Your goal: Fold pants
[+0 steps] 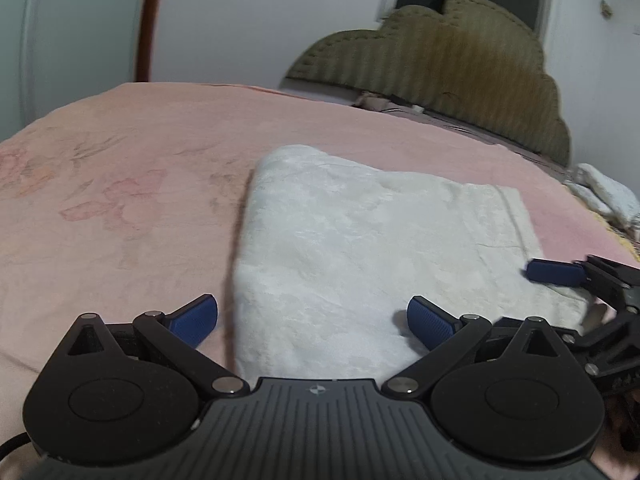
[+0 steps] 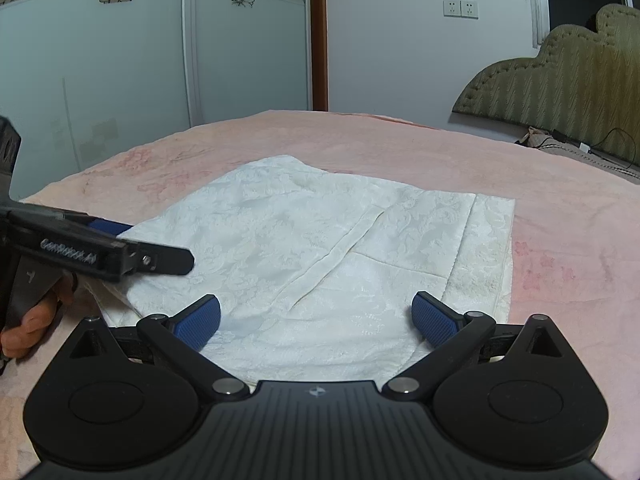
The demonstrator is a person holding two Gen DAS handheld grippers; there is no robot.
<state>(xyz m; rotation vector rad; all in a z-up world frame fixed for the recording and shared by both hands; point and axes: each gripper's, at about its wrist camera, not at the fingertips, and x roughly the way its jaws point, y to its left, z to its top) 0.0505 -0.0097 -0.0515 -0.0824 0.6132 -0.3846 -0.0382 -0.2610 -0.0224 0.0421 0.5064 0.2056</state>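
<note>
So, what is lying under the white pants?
The white pants lie folded on the pink bedspread, which shows all around them. The part of the bedspread beneath them is covered, so anything else under there cannot be seen.

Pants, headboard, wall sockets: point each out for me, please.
pants (image 2: 320, 248), right wrist view, on the centre seam of the white fabric.
headboard (image 1: 448, 56), left wrist view, on the middle of the olive padded panel.
wall sockets (image 2: 460, 9), right wrist view, between the two white plates.

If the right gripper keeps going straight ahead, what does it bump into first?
Most likely the white pants. The right gripper hangs open just over them on the pink bedspread, pointing slightly down, so cloth comes first, though depth is hard to judge.
</note>
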